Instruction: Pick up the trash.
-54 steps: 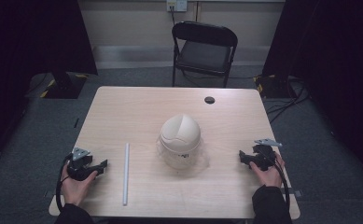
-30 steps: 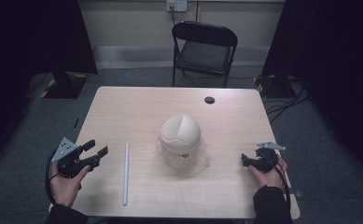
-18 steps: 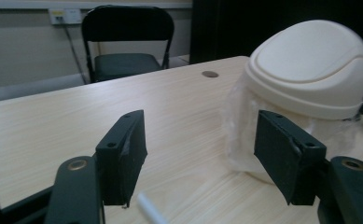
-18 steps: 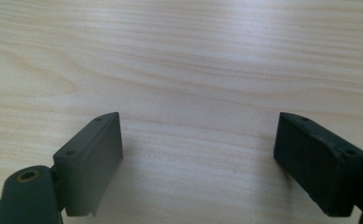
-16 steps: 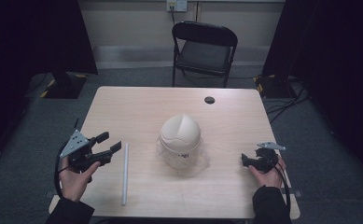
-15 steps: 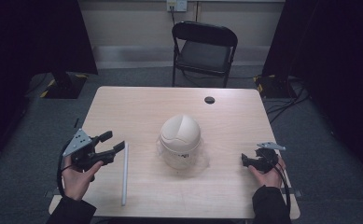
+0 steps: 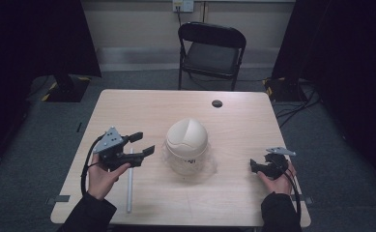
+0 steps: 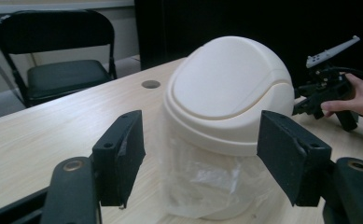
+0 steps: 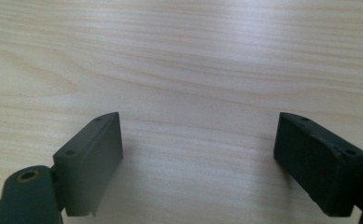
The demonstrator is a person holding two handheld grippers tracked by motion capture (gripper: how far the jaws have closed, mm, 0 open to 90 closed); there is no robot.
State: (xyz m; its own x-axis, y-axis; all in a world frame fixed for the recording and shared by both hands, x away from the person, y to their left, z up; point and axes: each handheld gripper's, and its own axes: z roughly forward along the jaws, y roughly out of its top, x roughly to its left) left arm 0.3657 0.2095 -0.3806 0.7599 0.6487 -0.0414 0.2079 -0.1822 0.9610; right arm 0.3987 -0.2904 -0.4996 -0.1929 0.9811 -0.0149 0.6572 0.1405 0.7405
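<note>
The left gripper [image 7: 141, 143], jaws wide and empty, is lining up on the cream dome-lidded plastic bin [image 8: 226, 116], apparently needing forward reach, while the right gripper [image 9: 198, 158] is resting equally agape.

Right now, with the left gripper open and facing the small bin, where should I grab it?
Probably the cream domed lid, across its lower band just above the clear bagged body, coming in level from the left gripper's side. The open jaws already stand either side of it; the liner below looks soft and slippery.
</note>
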